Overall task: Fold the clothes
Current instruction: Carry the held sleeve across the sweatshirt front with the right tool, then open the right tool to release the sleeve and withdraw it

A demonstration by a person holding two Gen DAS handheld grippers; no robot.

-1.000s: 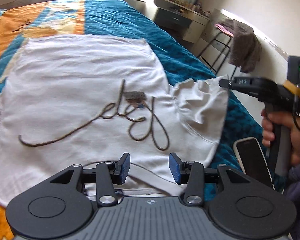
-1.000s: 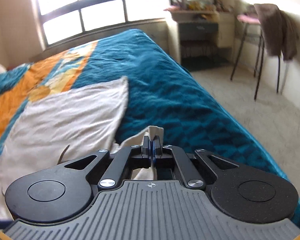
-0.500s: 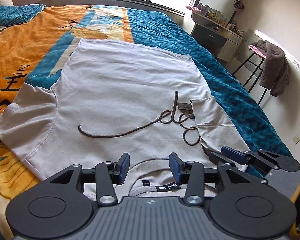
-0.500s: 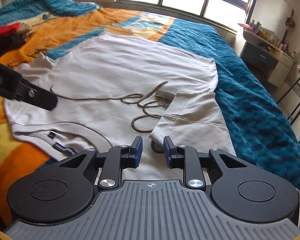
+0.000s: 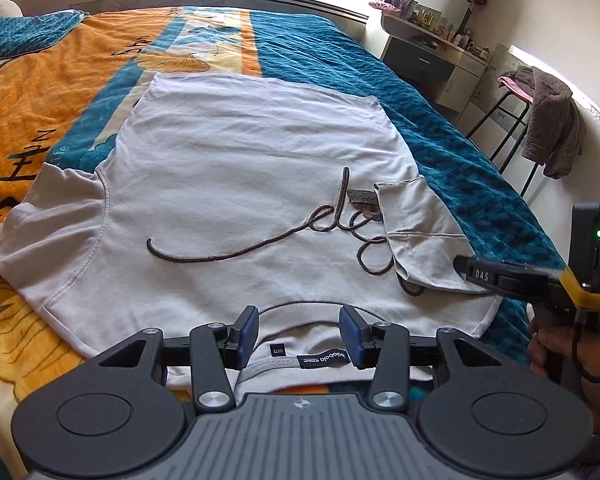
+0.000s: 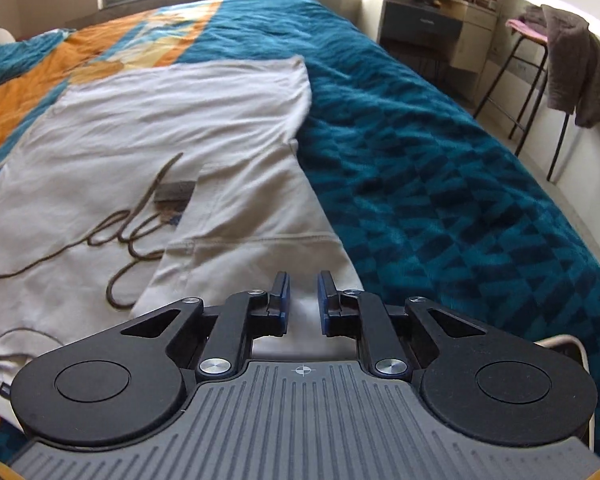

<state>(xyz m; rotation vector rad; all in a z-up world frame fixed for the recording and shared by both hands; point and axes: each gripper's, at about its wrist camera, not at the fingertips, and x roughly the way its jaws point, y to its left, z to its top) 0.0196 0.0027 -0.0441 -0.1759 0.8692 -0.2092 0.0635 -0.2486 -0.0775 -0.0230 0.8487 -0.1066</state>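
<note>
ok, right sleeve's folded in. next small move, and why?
Probably send the left gripper, open above the collar, to the left sleeve. That sleeve lies spread flat on the bedspread, while the right sleeve is already folded over the T-shirt.

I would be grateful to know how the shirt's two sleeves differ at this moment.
The right sleeve is folded inward onto the shirt's chest, covering the end of the brown script; the left sleeve lies spread outward on the bedspread. The right sleeve shows its seam across the top, with the right gripper open just behind it; the left sleeve has no gripper near it. Both are short and the same pale fabric.
</note>
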